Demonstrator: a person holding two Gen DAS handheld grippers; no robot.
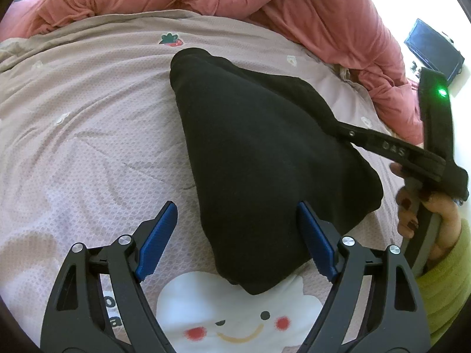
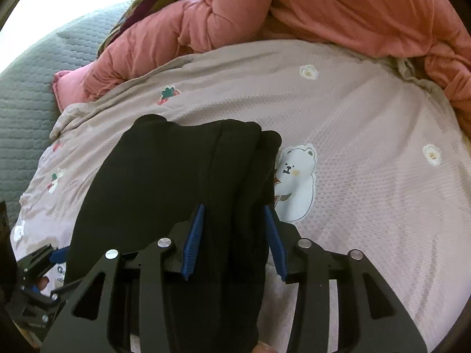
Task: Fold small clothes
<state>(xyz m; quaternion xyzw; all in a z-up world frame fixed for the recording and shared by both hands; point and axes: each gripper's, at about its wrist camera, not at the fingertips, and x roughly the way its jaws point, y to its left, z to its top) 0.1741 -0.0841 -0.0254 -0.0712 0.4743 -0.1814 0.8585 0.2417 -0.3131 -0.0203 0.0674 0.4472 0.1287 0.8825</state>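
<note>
A folded black knit garment (image 1: 265, 161) is lying on a mauve waffle-textured bedsheet printed with white bears and strawberries (image 1: 88, 135), its narrow end pointing toward the left wrist camera and just covering the top of a white smiling cloud print (image 1: 235, 317). The left gripper (image 1: 235, 235), black-framed with blue ribbed pads (image 1: 156, 244), is hovering with its jaws standing wide and gripping nothing; the near end of the garment is lying below and between them, with the right-hand pad over the cloth's edge. The right gripper (image 2: 235, 241) is sitting at the garment's (image 2: 176, 176) right-hand edge, its jaws partly apart with folds of black cloth running between the blue pads (image 2: 194, 244); the pads are not visibly pressing on the fabric. In the left wrist view, a hand with dark-painted nails (image 1: 424, 214), in a yellow-green sleeve (image 1: 447, 279), is holding that tool's handle. A rumpled salmon-pink quilted duvet (image 2: 323, 14) is lying bunched along the far side of the sheet, and a grey quilted cover (image 2: 26, 88) is showing to the left.
</note>
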